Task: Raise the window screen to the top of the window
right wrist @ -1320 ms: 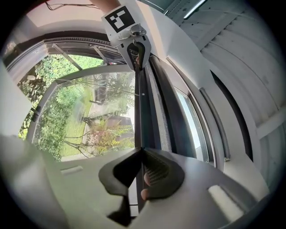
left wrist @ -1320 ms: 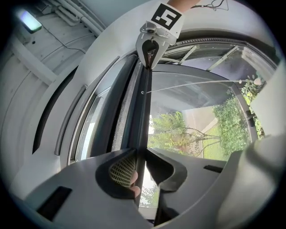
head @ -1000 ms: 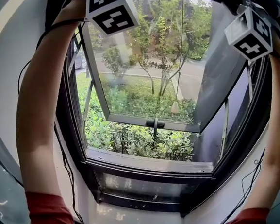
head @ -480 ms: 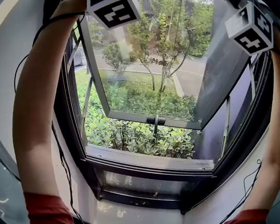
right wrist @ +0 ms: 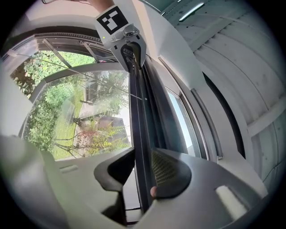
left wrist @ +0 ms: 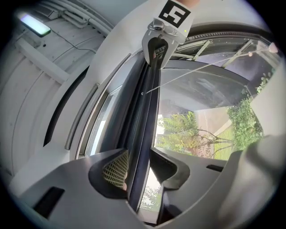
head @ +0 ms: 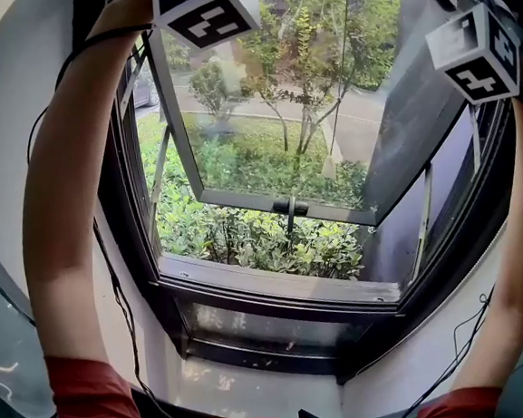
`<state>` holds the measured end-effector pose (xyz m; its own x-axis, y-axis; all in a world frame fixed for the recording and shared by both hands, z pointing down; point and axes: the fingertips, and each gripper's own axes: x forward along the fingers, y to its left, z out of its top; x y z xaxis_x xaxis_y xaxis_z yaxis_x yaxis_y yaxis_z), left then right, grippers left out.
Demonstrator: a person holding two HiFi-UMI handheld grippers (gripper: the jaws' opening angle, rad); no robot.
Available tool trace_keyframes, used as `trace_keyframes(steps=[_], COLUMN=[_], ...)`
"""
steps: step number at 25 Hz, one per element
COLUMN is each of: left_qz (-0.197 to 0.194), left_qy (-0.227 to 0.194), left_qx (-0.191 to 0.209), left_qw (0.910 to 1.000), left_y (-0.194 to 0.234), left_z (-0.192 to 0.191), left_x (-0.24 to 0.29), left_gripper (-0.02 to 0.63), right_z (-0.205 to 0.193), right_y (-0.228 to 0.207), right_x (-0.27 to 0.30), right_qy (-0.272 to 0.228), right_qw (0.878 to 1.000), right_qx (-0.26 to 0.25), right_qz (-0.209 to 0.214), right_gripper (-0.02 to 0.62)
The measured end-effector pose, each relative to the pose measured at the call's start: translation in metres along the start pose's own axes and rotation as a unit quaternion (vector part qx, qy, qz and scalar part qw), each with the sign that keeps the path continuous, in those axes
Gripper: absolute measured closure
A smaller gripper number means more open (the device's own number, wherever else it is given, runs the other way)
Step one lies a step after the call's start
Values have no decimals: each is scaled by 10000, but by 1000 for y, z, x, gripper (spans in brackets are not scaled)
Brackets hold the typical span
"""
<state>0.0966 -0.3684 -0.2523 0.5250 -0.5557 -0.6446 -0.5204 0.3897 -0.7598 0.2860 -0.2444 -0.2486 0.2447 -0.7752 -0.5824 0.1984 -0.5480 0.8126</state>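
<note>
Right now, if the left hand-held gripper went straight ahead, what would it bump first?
Probably the dark screen bar, which already stands between the jaws of the left hand-held gripper; they have just been opening. Depth is unclear.

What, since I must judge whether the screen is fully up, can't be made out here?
Head view: the top of the window frame is cut off by the upper edge.
Left gripper and right gripper views: the jaws have just been opening with the screen bar between them; whether it meets the top is lost against the dark frame.
Screen mesh: visible in no view.
</note>
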Motion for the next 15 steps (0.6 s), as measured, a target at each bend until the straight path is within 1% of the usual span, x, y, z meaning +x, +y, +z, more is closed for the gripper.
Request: trace_keyframes(steps=[5, 9, 15], left_qz=[-85, -132, -295], left_qy=[-130, -234, -199], left_qx=[-332, -640, -1310], left_qw=[9993, 9976, 9907], left_y=[-13, -26, -44], left_z=[-1, -2, -13], left_x=[-14, -28, -41], left_gripper=[474, 474, 474], right_z=[4, 8, 9], right_y=[11, 18, 38], right_x=[-10, -21, -36], right_qy=[-154, -276, -397], right_qw=[9998, 9991, 9967], right_qx=[104, 307, 708], right_qz=[-4, -20, 72], right_gripper=[472, 472, 472])
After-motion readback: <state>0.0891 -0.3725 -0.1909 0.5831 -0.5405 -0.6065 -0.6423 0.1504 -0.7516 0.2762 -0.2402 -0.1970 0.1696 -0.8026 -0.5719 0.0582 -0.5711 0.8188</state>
